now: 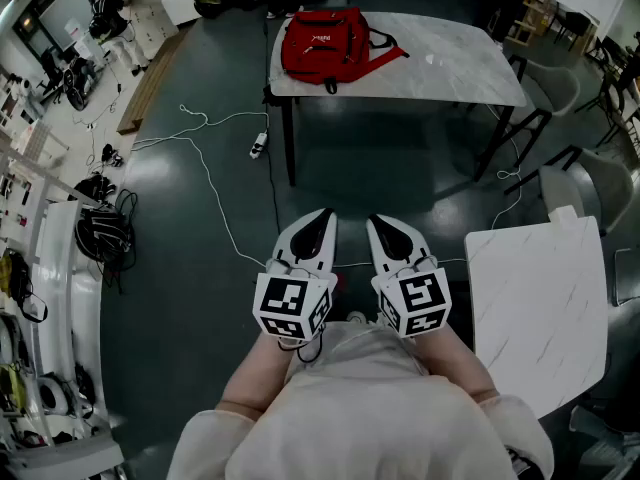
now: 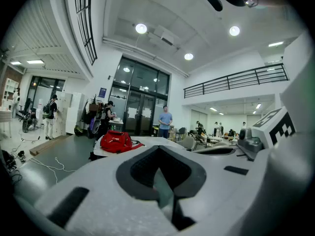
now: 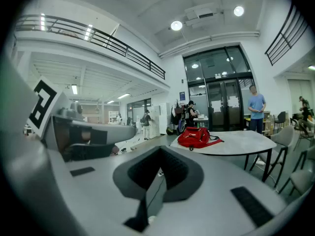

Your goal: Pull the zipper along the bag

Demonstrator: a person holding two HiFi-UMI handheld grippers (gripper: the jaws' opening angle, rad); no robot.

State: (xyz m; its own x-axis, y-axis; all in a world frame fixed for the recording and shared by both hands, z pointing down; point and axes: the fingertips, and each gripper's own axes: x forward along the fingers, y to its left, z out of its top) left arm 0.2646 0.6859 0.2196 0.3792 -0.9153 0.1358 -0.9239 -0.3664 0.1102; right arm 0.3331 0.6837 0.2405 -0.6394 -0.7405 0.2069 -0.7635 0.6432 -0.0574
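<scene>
A red backpack (image 1: 325, 43) lies on the left end of a marble table (image 1: 450, 68), far ahead of me across the dark floor. It also shows small and distant as the red bag (image 2: 115, 141) in the left gripper view and the red bag (image 3: 195, 136) in the right gripper view. My left gripper (image 1: 318, 223) and right gripper (image 1: 385, 228) are held side by side close to my body, well short of the table. Both point roughly level toward the bag. The left gripper (image 2: 160, 173) has its jaws together with nothing in them. The right gripper (image 3: 158, 173) looks the same.
A second white table (image 1: 540, 308) stands close at my right. Cables (image 1: 210, 168) trail over the floor to the left. Chairs (image 1: 560, 88) sit by the far table's right end. Shelving and gear line the left wall. A person (image 3: 256, 109) stands beyond the table.
</scene>
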